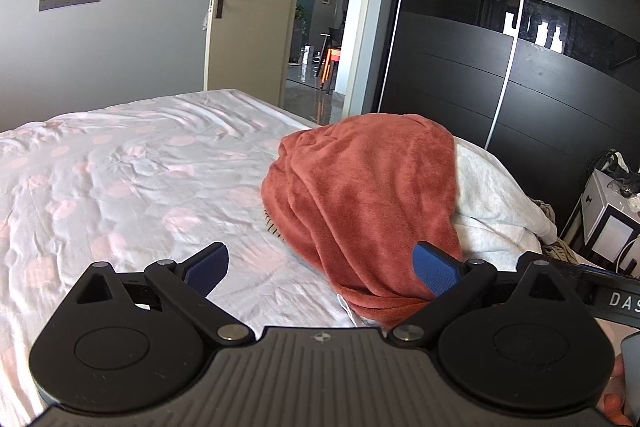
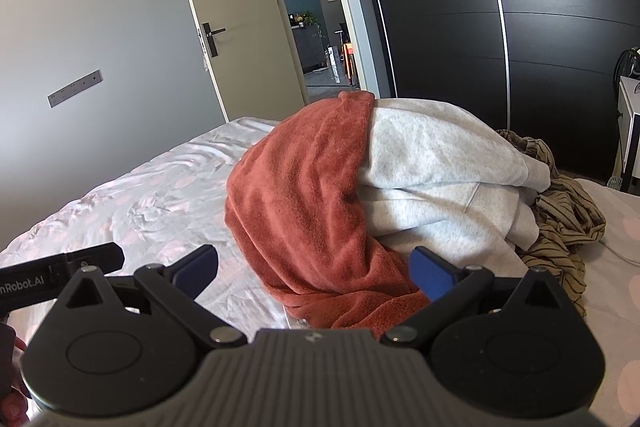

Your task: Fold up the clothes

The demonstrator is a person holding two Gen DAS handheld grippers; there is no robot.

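Observation:
A pile of clothes lies on the bed. On top is a rust-red fleece garment [image 1: 360, 195], draped over a light grey sweatshirt [image 1: 492, 195]. In the right wrist view the red garment [image 2: 312, 195] hangs down the pile's left side, the grey sweatshirt [image 2: 440, 167] lies to its right, and a tan striped garment [image 2: 568, 223] is bunched at the far right. My left gripper [image 1: 320, 265] is open and empty, just in front of the red garment's lower edge. My right gripper [image 2: 314, 267] is open and empty, its jaws either side of the red garment's hem.
The bed sheet [image 1: 120, 167] is white with pink dots and stretches left of the pile. A dark sliding wardrobe [image 1: 520, 67] stands behind. An open door [image 1: 240, 7] leads to a hallway. A white side table [image 1: 608, 215] stands at the right.

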